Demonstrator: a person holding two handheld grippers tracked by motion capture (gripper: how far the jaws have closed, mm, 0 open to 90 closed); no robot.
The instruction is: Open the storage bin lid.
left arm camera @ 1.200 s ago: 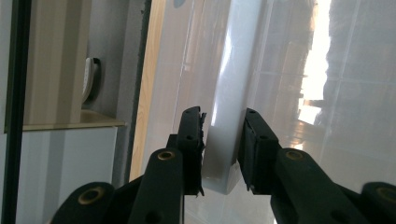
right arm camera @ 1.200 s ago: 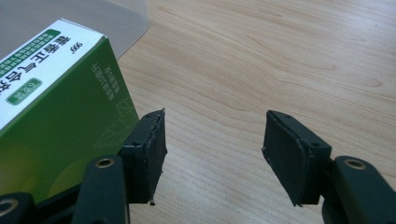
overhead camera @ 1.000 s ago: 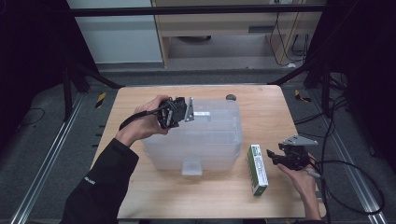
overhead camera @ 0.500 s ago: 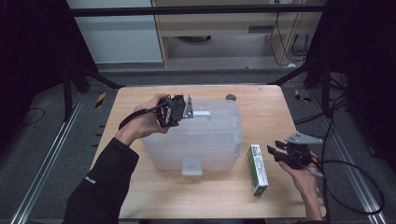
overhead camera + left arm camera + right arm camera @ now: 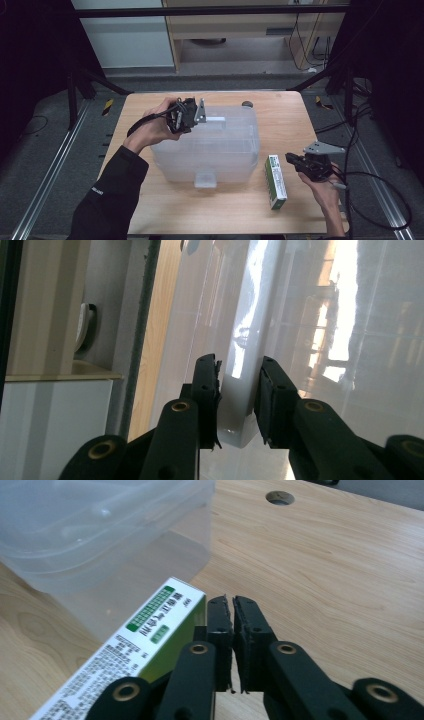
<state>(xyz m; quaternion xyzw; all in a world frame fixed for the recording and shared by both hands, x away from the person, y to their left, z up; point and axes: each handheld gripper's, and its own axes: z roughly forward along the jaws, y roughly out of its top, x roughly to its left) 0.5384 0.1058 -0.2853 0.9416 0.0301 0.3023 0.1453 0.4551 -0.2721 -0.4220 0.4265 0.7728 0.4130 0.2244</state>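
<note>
High view: a translucent plastic bin point(image 5: 210, 150) is seen mid-table, its lid tab point(image 5: 235, 405) clamped between the jaws of the left gripper point(image 5: 192, 114) at the far-left corner. A long green-and-white carton point(image 5: 275, 181) lies flat just right of the bin, beside the right gripper point(image 5: 233, 645), whose jaws have just been closing and are pressed together, empty. Small print on the carton cannot be read.
</note>
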